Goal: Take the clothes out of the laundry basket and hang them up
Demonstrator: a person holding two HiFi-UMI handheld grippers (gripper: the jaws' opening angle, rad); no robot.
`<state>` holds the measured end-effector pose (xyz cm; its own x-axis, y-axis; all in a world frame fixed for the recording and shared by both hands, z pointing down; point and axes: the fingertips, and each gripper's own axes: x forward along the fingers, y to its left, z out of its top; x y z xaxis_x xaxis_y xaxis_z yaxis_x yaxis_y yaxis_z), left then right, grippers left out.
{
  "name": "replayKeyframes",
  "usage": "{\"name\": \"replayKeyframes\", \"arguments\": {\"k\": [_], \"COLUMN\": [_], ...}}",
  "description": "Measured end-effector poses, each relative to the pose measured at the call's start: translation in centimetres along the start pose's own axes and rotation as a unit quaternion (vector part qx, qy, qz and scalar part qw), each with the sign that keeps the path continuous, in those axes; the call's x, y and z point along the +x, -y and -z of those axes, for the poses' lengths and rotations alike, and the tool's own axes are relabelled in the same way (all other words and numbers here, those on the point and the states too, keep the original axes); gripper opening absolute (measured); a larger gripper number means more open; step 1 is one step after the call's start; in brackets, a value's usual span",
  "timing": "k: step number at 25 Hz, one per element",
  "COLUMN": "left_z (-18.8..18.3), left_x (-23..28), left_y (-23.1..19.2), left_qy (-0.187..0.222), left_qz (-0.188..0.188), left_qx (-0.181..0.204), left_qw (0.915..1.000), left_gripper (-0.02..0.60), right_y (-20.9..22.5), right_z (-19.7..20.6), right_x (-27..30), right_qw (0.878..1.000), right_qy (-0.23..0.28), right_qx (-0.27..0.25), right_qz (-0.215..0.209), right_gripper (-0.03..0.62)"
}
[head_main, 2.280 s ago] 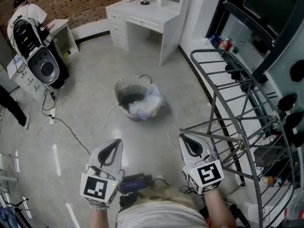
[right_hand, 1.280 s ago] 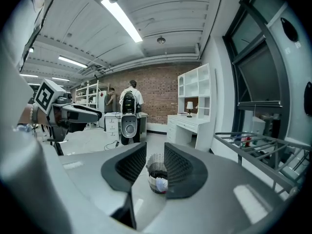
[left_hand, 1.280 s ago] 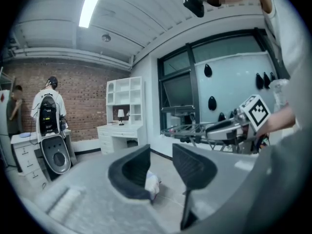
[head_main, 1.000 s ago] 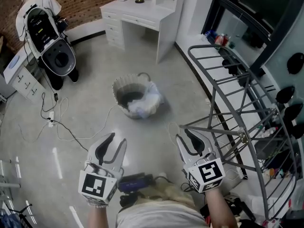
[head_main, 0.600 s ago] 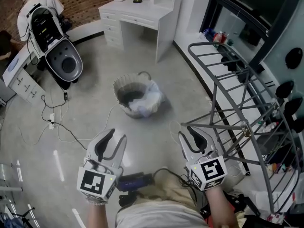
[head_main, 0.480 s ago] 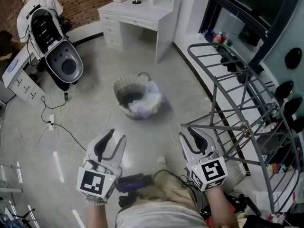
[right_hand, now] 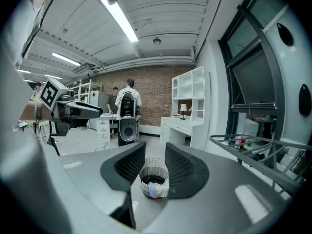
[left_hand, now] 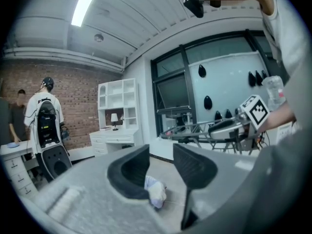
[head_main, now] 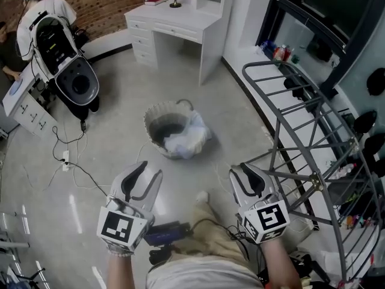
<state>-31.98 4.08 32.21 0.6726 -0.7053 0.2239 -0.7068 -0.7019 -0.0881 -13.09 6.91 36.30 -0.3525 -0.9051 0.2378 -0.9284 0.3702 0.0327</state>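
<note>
Though it stands upright, pale clothes (head_main: 184,138) overhang the woven basket (head_main: 156,109)

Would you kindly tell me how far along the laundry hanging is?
Done: nothing; no clothes hang on the drying rack. In hand: nothing; the left gripper, jaws opening, and right gripper are empty. Left: the clothes sit in the laundry basket.

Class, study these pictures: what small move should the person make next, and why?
Probably step forward and lower both grippers toward the basket: it sits on the floor ahead with clothes heaped at its rim, and the left gripper, jaws opening, and right gripper, jaws apart, hold nothing.
</note>
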Motion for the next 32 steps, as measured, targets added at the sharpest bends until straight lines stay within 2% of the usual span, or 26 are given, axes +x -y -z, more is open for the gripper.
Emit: {"name": "replayKeyframes", "arguments": {"k": [6,15,22,28,32], "left_z": [0.2,0.2,1.9,4.9,7.8], "left_x": [6.9,17.8,25.7,32.5,36.2], "left_y": [-2.6,-5.8,-7.0,-6.9,-6.7], "left_qy": [-0.012,-0.025,-0.045,-0.069,-0.083], "left_qz": [0.017,0.064,0.097,0.166,0.220], "left_qx": [0.009,0.021,0.021,0.036,0.055], "left_qw": [0.9997,0.9974,0.9941,0.9831,0.9705], "left_gripper": [0.152,0.161,0.161,0.164,0.169], "right_y": [4.4,10.6,14.5,17.6,18.4], "right_z": [0.0,0.9,3.6,6.6,8.6], "right_x": [5.3,13.4,17.8,20.9,22.4], "right_qw": [1.000,0.999,0.998,0.994,0.992], "right_qy": [-0.013,-0.033,-0.058,-0.079,-0.088], "right_qx": [0.007,0.019,0.036,0.062,0.063], "right_qz": [0.001,-0.002,0.007,0.036,0.059], "right_gripper": [0.121,0.121,0.121,0.121,0.121]}}
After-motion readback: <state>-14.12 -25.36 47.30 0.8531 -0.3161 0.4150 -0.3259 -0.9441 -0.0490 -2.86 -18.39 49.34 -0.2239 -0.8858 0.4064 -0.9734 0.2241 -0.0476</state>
